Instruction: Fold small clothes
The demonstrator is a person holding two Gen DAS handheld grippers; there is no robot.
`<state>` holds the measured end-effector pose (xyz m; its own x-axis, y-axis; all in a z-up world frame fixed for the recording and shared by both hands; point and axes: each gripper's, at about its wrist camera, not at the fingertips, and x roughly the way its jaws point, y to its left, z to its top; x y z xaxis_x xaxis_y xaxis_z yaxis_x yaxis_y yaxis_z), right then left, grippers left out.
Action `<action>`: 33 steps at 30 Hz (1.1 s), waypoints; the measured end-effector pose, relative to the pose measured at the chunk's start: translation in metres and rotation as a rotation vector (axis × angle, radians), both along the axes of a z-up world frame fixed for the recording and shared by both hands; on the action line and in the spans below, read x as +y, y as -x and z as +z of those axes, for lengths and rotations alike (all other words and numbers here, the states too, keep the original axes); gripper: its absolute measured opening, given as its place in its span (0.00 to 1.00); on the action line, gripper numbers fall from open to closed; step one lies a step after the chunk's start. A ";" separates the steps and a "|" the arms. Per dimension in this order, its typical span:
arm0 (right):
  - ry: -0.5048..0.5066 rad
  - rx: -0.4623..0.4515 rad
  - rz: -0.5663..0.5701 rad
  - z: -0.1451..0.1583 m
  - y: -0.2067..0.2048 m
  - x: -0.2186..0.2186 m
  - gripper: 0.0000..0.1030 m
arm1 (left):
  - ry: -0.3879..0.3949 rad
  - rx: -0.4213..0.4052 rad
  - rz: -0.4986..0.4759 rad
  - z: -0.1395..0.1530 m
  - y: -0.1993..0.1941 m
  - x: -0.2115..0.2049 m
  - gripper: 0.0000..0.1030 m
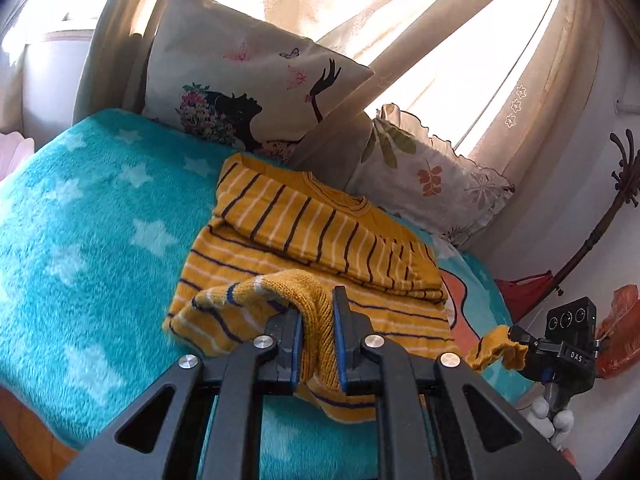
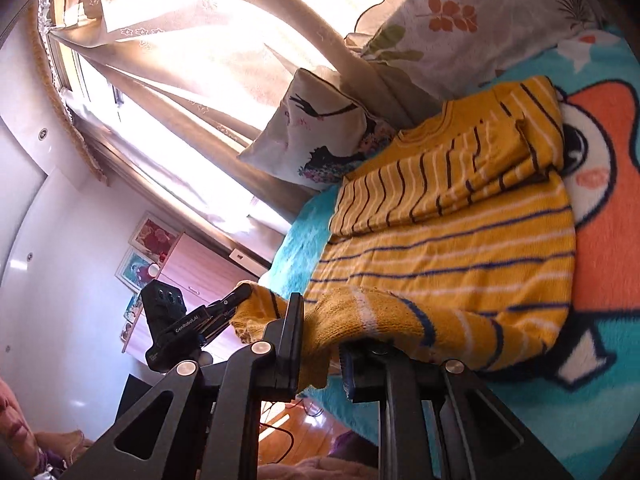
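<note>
A yellow striped knit sweater (image 1: 320,240) lay on a turquoise star-patterned blanket (image 1: 92,248) covering the bed, its sleeves folded across the chest at the far end, near a butterfly-print cushion (image 1: 248,84) and a leaf-print pillow (image 1: 432,184) propped against sunlit curtains (image 1: 440,40). The left gripper (image 1: 317,320) had its jaws clamped on the sweater's near hem, which was bunched and raised off the blanket. The right gripper (image 2: 320,340) had its jaws clamped on the hem's other corner, at the right edge of the left wrist view, likewise raised.
</note>
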<state>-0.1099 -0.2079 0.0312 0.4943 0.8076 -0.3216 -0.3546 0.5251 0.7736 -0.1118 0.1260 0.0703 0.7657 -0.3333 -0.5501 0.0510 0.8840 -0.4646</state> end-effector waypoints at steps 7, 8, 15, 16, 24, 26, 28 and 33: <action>0.015 0.022 -0.081 0.019 -0.091 -0.011 0.17 | -0.044 0.030 0.045 0.006 -0.108 -0.004 0.12; 0.020 0.033 -0.092 0.019 -0.106 -0.013 0.17 | -0.041 0.047 0.048 0.003 -0.126 -0.003 0.12; 0.062 0.161 -0.202 -0.010 -0.193 -0.033 0.18 | -0.045 0.195 0.075 -0.037 -0.235 -0.001 0.12; 0.060 0.186 -0.219 -0.017 -0.203 -0.037 0.18 | -0.073 0.211 0.079 -0.042 -0.247 -0.003 0.12; 0.087 0.283 -0.317 -0.054 -0.238 -0.061 0.21 | -0.050 0.282 0.063 -0.063 -0.291 -0.003 0.13; 0.149 0.261 -0.354 -0.050 -0.237 -0.061 0.38 | -0.028 0.292 0.049 -0.063 -0.295 -0.001 0.14; 0.188 0.222 -0.380 -0.041 -0.234 -0.063 0.53 | -0.003 0.289 0.033 -0.060 -0.296 0.001 0.19; 0.310 0.129 -0.340 -0.017 -0.232 -0.053 0.57 | 0.034 0.248 0.036 -0.050 -0.288 0.009 0.45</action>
<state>0.1217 -0.2610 0.0141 0.6538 0.4636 -0.5980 -0.0343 0.8076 0.5887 0.1763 0.1353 0.0202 0.6204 -0.3295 -0.7118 -0.0999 0.8669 -0.4883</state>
